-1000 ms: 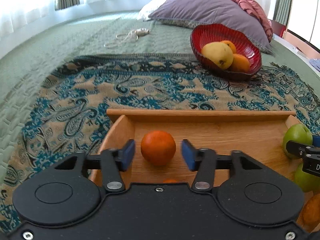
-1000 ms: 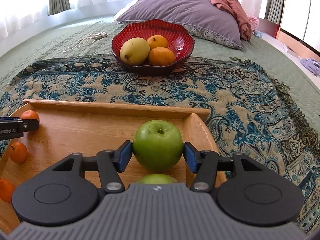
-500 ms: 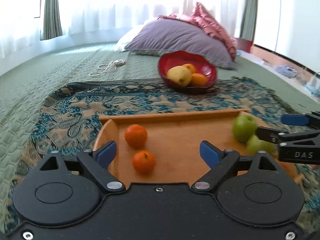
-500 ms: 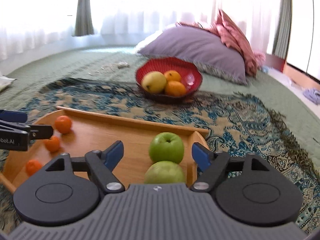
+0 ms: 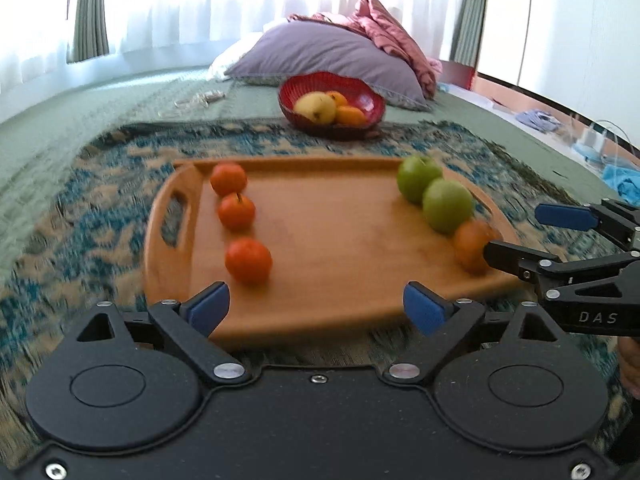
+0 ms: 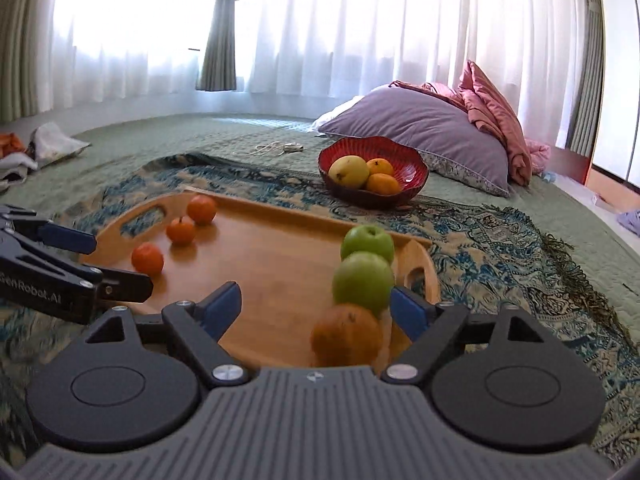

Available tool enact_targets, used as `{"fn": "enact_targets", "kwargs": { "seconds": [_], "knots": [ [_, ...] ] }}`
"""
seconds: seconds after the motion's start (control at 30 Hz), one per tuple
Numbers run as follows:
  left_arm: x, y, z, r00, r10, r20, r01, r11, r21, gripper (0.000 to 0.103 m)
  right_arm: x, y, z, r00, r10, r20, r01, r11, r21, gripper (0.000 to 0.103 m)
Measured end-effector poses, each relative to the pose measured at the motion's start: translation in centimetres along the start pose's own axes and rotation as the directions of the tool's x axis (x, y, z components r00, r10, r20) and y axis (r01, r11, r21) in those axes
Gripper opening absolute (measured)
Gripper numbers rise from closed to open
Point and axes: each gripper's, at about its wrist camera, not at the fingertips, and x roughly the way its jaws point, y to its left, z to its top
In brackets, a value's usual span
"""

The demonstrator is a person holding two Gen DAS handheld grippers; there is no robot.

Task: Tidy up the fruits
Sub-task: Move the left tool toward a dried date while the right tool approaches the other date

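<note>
Both grippers hang at the near edge of a wooden tray (image 5: 328,240) that lies on a patterned blue and tan throw (image 6: 500,248) spread over a green quilted bed.

The left gripper (image 5: 316,308) has just been opening its jaws; they now stand wide with nothing between the blue pads but the tray's near rim and bare board. Ahead of its left pad three small tangerines run in a line away from it: the nearest tangerine (image 5: 248,260) just beyond that pad, the middle tangerine (image 5: 236,211) further on, the far tangerine (image 5: 228,178) by the tray's back rim, beside the handle slot.

The right gripper (image 6: 316,308) has likewise just been spreading its jaws, and they grip nothing. A blurred orange (image 6: 347,336) sits on the tray between the jaws, close to the right pad but not pressed by either. Straight beyond it, in line with the right pad, stand a near green apple (image 6: 363,282) and a far green apple (image 6: 369,243), each touching its neighbour in the row.

Well past the tray, ahead of both jaws, a red fluted bowl (image 6: 412,164) holds a yellow mango (image 6: 349,171) and two oranges, in front of a mauve pillow (image 6: 424,132). From the left wrist view, the right gripper's fingers reach in from the right side, one finger overlapping the blurred orange.
</note>
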Motion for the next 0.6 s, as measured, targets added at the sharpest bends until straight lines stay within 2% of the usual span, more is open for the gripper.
{"fn": "enact_targets", "kwargs": {
  "seconds": [0.2, 0.33, 0.4, 0.5, 0.57, 0.6],
  "knots": [
    [-1.1, -1.3, -2.0, 0.999, -0.028, -0.031, 0.03, 0.999, 0.041, 0.093, -1.9, 0.7, -2.6, 1.0, 0.007, -0.012, -0.007, 0.998, -0.057, 0.09],
    [-1.5, -2.2, -2.5, 0.997, -0.064, -0.049, 0.067, 0.996, 0.062, 0.087, -2.6, 1.0, -3.9, 1.0, 0.007, -0.024, -0.009, 0.997, -0.081, 0.09],
    [-1.5, -2.6, -2.8, 0.995, -0.081, -0.062, 0.085, 0.994, 0.07, 0.082, -2.7, 1.1, -4.2, 1.0, 0.007, -0.027, -0.009, 0.996, -0.084, 0.09],
    [-1.3, -3.3, -3.2, 0.991, -0.103, -0.088, 0.11, 0.991, 0.076, 0.068, -2.8, 1.2, -4.5, 0.999, 0.015, -0.032, -0.018, 0.996, -0.085, 0.09],
    [-1.0, -3.6, -3.4, 0.986, -0.127, -0.111, 0.135, 0.989, 0.065, 0.054, -2.9, 1.3, -4.7, 0.999, 0.015, -0.035, -0.019, 0.996, -0.088, 0.09],
    [-0.9, -3.7, -3.5, 0.983, -0.139, -0.12, 0.147, 0.988, 0.058, 0.051, -2.9, 1.3, -4.9, 0.999, 0.017, -0.038, -0.02, 0.996, -0.089, 0.09]
  ]
}}
